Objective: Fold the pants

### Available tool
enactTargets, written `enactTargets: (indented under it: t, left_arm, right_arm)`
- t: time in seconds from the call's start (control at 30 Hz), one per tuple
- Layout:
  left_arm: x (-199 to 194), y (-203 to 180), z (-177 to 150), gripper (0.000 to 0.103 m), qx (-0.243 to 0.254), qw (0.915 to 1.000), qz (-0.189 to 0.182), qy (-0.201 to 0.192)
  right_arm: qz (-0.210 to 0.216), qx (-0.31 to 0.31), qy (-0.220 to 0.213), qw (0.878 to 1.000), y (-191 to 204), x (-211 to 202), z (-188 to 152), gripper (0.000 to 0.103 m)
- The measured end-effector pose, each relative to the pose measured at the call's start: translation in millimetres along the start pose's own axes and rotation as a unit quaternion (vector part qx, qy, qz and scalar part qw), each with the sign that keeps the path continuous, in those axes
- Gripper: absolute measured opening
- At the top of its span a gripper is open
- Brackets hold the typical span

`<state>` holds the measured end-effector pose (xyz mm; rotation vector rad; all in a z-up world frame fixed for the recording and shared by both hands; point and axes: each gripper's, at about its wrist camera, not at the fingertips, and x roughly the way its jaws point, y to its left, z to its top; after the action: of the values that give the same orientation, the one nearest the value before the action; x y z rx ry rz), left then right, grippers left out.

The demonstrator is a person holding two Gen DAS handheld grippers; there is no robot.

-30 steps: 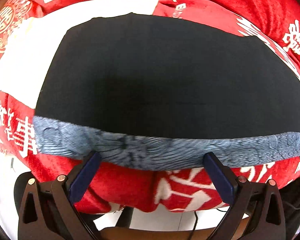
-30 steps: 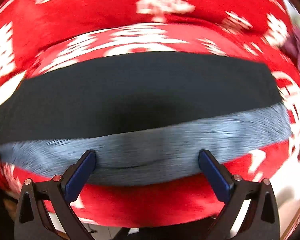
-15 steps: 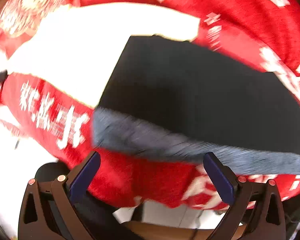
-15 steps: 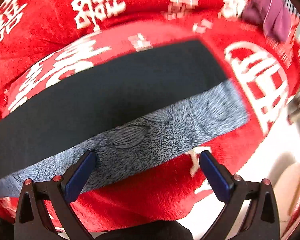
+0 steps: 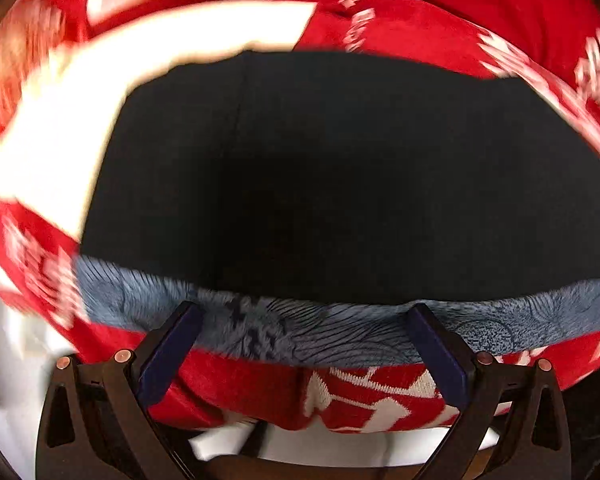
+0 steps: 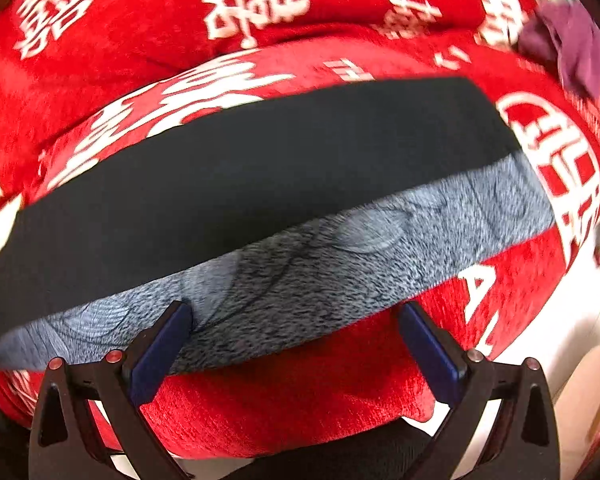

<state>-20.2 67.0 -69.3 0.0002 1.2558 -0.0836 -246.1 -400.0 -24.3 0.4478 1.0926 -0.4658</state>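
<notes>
The pants (image 5: pixel 340 184) are black with a blue-grey patterned band (image 5: pixel 332 332) along the near edge. They lie flat in a folded rectangle on a red cover with white characters. My left gripper (image 5: pixel 304 320) is open, its blue-padded fingers hovering over the band. In the right wrist view the pants (image 6: pixel 240 184) run slantwise, with the band (image 6: pixel 340 264) nearest me. My right gripper (image 6: pixel 292 316) is open over the band near its right end. Neither holds anything.
The red cover (image 6: pixel 120 52) with white characters spreads under the pants and drops off at the near edge. A white patch of it (image 5: pixel 60 120) lies left of the pants. A purple garment (image 6: pixel 572 48) lies at the far right. White floor (image 6: pixel 560 340) shows below.
Both grippers swung sideways half a second ago and have come back over the band. The pants have not moved. Both grippers stay open.
</notes>
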Motion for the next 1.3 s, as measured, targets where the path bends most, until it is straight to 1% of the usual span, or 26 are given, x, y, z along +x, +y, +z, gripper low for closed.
enactTargets:
  t: [0.03, 0.1, 0.13, 0.2, 0.23, 0.27, 0.33, 0.37, 0.43, 0.47, 0.5, 0.53, 0.57, 0.6, 0.67, 0.7, 0.73, 0.77, 0.8, 0.83, 0.9, 1.03, 1.17, 1.2, 1.3]
  left_arm:
    - [-3, 6, -2, 0.103, -0.008, 1.0000, 0.003, 0.000]
    - [-13, 12, -6, 0.103, -0.007, 0.9996, 0.024, -0.011]
    - [-21, 14, -8, 0.103, -0.010, 0.9996, 0.017, -0.019]
    - [-36, 13, -8, 0.103, -0.018, 0.9989, -0.032, -0.029]
    - [-43, 8, -6, 0.103, -0.019, 0.9980, -0.049, -0.036]
    - [-48, 2, -5, 0.103, -0.016, 0.9974, -0.057, -0.042]
    - [-55, -20, -2, 0.103, -0.001, 0.9960, -0.076, -0.047]
    - [-55, -38, 2, 0.103, 0.013, 0.9956, -0.082, -0.044]
    - [-49, -80, 9, 0.103, 0.039, 0.9954, -0.079, -0.036]
    - [-46, -107, 13, 0.103, 0.061, 0.9946, -0.076, -0.035]
    - [-43, -117, 20, 0.103, 0.074, 0.9941, -0.071, -0.036]
    - [-42, -142, 23, 0.103, 0.096, 0.9927, -0.060, -0.041]
    - [-46, -154, 28, 0.103, 0.110, 0.9914, -0.056, -0.044]
    - [-50, -166, 24, 0.103, 0.121, 0.9903, -0.052, -0.044]
    - [-41, -199, 32, 0.103, 0.136, 0.9892, -0.043, -0.034]
    - [-34, -202, 36, 0.103, 0.142, 0.9886, -0.039, -0.032]
    - [-31, -207, 33, 0.103, 0.150, 0.9878, -0.032, -0.027]
    - [-21, -215, 31, 0.103, 0.160, 0.9868, -0.016, -0.017]
    - [-18, -216, 25, 0.103, 0.162, 0.9865, -0.010, -0.018]
    - [-21, -214, 24, 0.103, 0.157, 0.9870, -0.014, -0.029]
    - [-24, -213, 25, 0.103, 0.155, 0.9876, -0.015, -0.021]
    - [-27, -224, 26, 0.103, 0.163, 0.9861, -0.008, -0.032]
    - [-27, -247, 25, 0.103, 0.178, 0.9834, -0.019, -0.029]
    - [-27, -253, 26, 0.103, 0.184, 0.9823, -0.022, -0.029]
    - [-30, -276, 27, 0.103, 0.196, 0.9798, -0.030, -0.030]
  right_arm:
    - [0.005, 0.008, 0.001, 1.000, -3, 0, 0, 0.103]
    - [0.006, 0.017, -0.002, 1.000, -6, -1, -2, 0.103]
    - [0.006, 0.019, -0.002, 1.000, -6, -1, -3, 0.103]
    - [0.002, 0.017, -0.005, 1.000, -4, -2, -3, 0.103]
    - [0.000, 0.015, -0.005, 1.000, -4, -2, -3, 0.103]
    - [-0.002, 0.010, -0.005, 1.000, -2, -2, -2, 0.103]
    - [-0.006, -0.001, -0.009, 1.000, 3, -4, -2, 0.103]
    - [-0.008, -0.010, -0.011, 1.000, 6, -5, -4, 0.103]
    - [-0.010, -0.018, -0.015, 1.000, 11, -6, -4, 0.103]
    - [-0.011, -0.023, -0.017, 1.000, 13, -7, -4, 0.103]
    - [-0.010, -0.026, -0.018, 0.999, 13, -7, -4, 0.103]
    - [-0.011, -0.029, -0.017, 0.999, 14, -7, -4, 0.103]
    - [-0.011, -0.031, -0.018, 0.999, 15, -7, -4, 0.103]
    - [-0.011, -0.031, -0.019, 0.999, 15, -6, -3, 0.103]
    - [-0.010, -0.030, -0.020, 0.999, 14, -6, -3, 0.103]
    - [-0.009, -0.028, -0.019, 0.999, 14, -6, -2, 0.103]
    - [-0.007, -0.026, -0.017, 0.999, 12, -5, -3, 0.103]
    - [-0.001, -0.021, -0.012, 1.000, 10, -3, -2, 0.103]
    - [0.004, -0.018, -0.009, 1.000, 9, -2, -3, 0.103]
    - [0.013, -0.011, -0.004, 1.000, 5, 0, -2, 0.103]
    - [0.024, -0.002, -0.002, 1.000, 2, 1, -2, 0.103]
    - [0.021, -0.004, -0.003, 1.000, 4, 1, -3, 0.103]
    - [0.018, -0.007, 0.000, 1.000, 5, -1, -2, 0.103]
    - [0.019, -0.014, -0.003, 1.000, 5, -5, -1, 0.103]
    - [0.005, -0.030, -0.044, 0.999, 0, -27, 0, 0.103]
